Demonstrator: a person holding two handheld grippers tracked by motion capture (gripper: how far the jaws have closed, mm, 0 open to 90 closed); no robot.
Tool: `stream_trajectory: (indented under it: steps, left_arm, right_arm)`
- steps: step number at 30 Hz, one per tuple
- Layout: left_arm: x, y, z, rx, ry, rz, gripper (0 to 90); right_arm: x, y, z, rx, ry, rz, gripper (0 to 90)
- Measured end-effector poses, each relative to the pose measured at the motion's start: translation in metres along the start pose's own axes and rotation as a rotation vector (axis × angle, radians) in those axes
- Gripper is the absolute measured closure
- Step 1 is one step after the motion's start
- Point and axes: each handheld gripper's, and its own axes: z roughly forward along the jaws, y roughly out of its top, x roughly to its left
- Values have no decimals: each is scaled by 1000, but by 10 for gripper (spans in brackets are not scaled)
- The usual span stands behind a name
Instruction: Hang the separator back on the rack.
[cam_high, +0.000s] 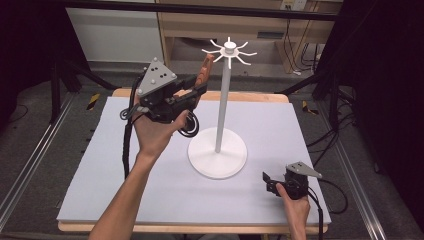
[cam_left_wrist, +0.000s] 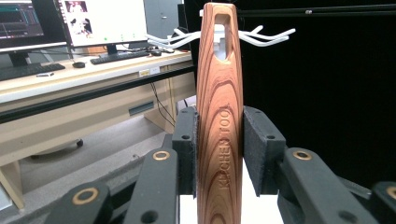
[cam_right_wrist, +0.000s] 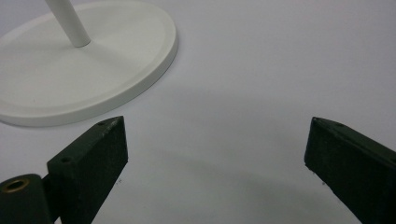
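A wooden utensil handle (cam_left_wrist: 219, 65), stamped "KITCHEN TOOL" and with a slot near its top end, stands upright between the pads of my left gripper (cam_left_wrist: 219, 126), which is shut on it. In the high view the left gripper (cam_high: 196, 91) is raised at the back left, and the handle (cam_high: 204, 70) pokes up just left of the white stand's hook ring (cam_high: 229, 50). The hooks (cam_left_wrist: 268, 36) spread out right behind the slot. My right gripper (cam_high: 266, 182) rests low on the mat, open and holding nothing (cam_right_wrist: 215, 140), next to the stand's round base (cam_right_wrist: 84, 79).
The stand's pole (cam_high: 223, 100) rises from its base (cam_high: 217, 152) mid-table on a pale mat (cam_high: 125, 165). A desk with a monitor (cam_left_wrist: 102, 18) and a keyboard (cam_left_wrist: 119, 57) lies beyond. Black curtains flank both sides.
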Motion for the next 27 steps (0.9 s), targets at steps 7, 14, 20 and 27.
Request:
stream_trajectory:
  steps: [7, 14, 20, 27]
  left_arm:
    - [3, -4, 9, 26, -9, -23, 676]
    - [3, -5, 15, 21, -15, -33, 676]
    - [2, -7, 20, 27, -25, -34, 676]
    - [2, -9, 26, 29, -29, -33, 675]
  right_arm:
    - [1, 0, 0, 4, 3, 7, 66]
    - [0, 0, 0, 1, 0, 3, 66]
    - [0, 0, 0, 2, 3, 6, 66]
    - [1, 0, 0, 4, 2, 8, 66]
